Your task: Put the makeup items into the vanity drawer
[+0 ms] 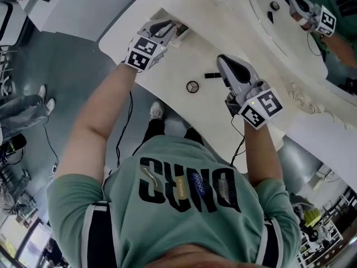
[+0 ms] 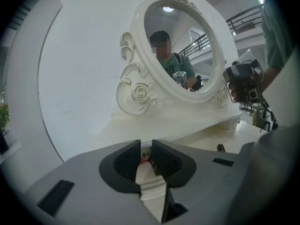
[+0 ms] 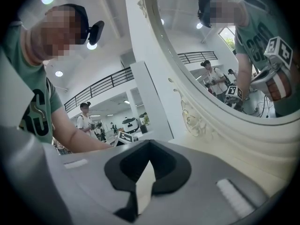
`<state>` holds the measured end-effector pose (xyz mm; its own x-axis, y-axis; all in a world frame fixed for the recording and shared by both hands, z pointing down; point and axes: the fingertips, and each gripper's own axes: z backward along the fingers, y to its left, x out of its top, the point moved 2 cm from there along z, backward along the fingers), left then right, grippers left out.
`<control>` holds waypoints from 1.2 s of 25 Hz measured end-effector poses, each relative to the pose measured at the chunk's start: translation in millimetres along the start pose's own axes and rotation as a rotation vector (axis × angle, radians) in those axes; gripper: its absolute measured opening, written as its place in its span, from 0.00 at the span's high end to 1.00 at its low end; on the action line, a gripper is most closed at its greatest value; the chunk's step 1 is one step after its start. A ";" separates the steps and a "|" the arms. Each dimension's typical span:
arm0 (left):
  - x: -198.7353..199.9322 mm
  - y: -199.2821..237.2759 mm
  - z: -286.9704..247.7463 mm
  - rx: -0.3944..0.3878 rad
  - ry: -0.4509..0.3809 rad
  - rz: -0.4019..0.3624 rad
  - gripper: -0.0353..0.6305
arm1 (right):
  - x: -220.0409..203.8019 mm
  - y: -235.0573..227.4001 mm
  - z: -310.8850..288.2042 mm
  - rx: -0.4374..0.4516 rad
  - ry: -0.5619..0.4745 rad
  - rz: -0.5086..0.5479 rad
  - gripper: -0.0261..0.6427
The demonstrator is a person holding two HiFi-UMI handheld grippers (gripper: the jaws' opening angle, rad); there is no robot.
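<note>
Cream-white vanity top [image 1: 167, 77], glossy, with an oval carved-frame mirror [image 2: 197, 27] standing at its back edge.

Makeup items in view:
- Round compact [image 1: 192, 86]: dark ring with a pale centre and a three-spoke mark. It lies flat on the bare top, between the two grippers and near the front edge.
- Black tube [image 1: 211, 75]: short and dark, lying on its side just beside the compact on the mirror side, apart from it and close to the right gripper's jaws.
- Red and dark item [image 2: 146, 156]: small and only partly seen through the gap of the left jaws. What kind of item it is cannot be told.

Left gripper [image 1: 167, 29]: at the left end of the vanity, tilted downward over what looks like the open drawer [image 1: 181, 33], where a cream edge and small contents show just past its tip. The jaws stand a narrow slit apart. The red and dark item shows at the far end of that slit, and the pads do not appear to press on it.

Right gripper [image 1: 222, 60]: held above the top near the mirror frame, roughly level. Its jaws are closed tip to tip and it is empty.
</note>
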<state>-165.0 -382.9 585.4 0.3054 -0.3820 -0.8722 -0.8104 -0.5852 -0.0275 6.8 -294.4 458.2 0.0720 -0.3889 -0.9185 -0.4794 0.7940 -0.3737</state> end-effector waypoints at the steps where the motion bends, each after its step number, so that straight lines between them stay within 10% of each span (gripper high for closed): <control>1: -0.1 -0.3 -0.4 -0.004 0.000 0.006 0.84 | 0.1 1.3 0.2 0.001 0.000 0.001 0.95; 30: 132.8 -120.8 264.6 -0.111 -0.430 0.173 0.93 | 79.2 100.9 89.8 -0.027 -0.045 0.151 0.95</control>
<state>-158.8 -173.7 343.7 -0.0835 -0.1636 -0.9830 -0.7654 -0.6212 0.1683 42.6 -203.1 336.1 0.0360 -0.2439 -0.9691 -0.5109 0.8289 -0.2276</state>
